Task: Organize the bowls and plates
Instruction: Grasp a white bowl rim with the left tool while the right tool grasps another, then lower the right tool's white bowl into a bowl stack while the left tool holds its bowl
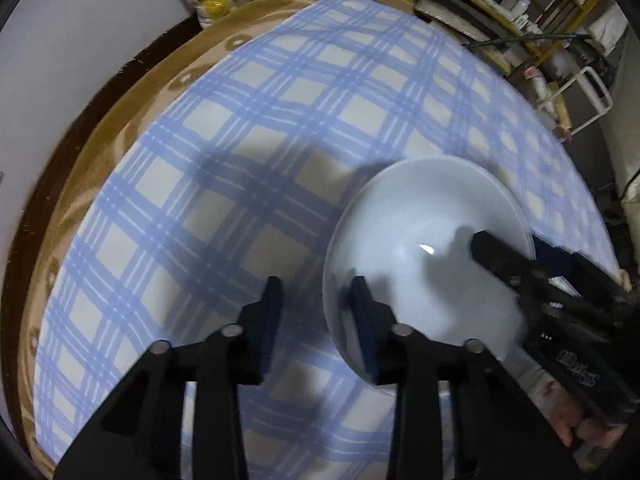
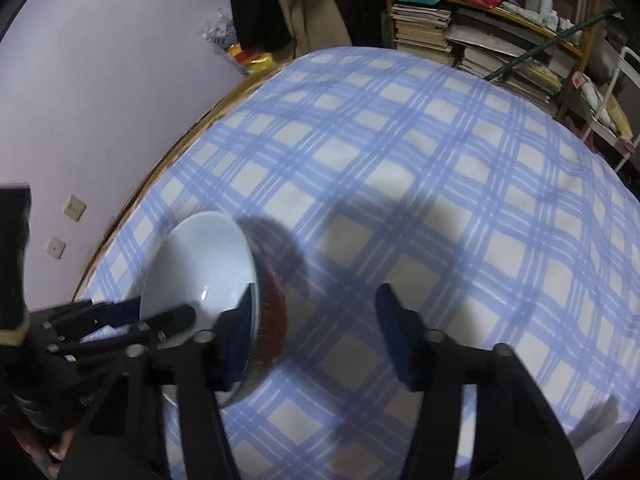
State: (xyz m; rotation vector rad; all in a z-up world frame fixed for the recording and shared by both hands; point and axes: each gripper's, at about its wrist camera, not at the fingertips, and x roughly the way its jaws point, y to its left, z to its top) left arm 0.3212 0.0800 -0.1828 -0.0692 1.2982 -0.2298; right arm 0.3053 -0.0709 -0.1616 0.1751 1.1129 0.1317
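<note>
A bed under a blue checked sheet; a brown blanket shows along its wall-side edge; one white bowl rests on it.

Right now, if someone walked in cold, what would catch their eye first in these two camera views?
A pale, glossy bowl on the blue-checked cloth, with both black grippers at its rim. The left gripper straddles the near-left edge, one finger inside and one outside. The right gripper sits at the opposite rim, its left finger against the bowl, whose outside looks reddish there. Behind the cloth stands a cluttered shelf of books.
</note>
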